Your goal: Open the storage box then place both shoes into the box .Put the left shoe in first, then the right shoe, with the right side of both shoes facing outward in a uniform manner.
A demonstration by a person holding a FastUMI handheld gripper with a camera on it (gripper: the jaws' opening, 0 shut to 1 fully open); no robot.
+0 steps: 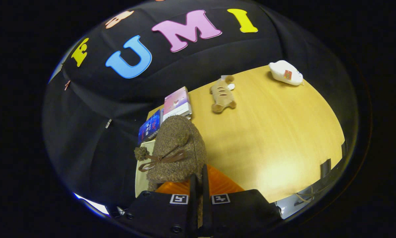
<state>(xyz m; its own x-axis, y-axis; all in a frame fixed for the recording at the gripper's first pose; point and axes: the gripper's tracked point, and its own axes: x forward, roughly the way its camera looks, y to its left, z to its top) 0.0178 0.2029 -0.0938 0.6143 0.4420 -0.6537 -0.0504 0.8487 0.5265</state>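
step: carry shoe to box | gripper [198, 185]: fingers nearly closed, pinching brown fuzzy shoe [178, 148] | box [217, 183]: orange, under shoe | advice: keep grip firm, lower slowly

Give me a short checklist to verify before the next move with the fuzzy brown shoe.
1. Grip: gripper nearly shut, fingers pinching the rim of the fuzzy brown shoe with a bow: ok.
2. Shoe lifted above the wooden table: ok.
3. Orange box part under the shoe, box open: cannot tell.
4. Left or right shoe: cannot tell.
5. Other shoe's place: cannot tell.
6. Plush toy, books and white pouch apart from shoe: ok.
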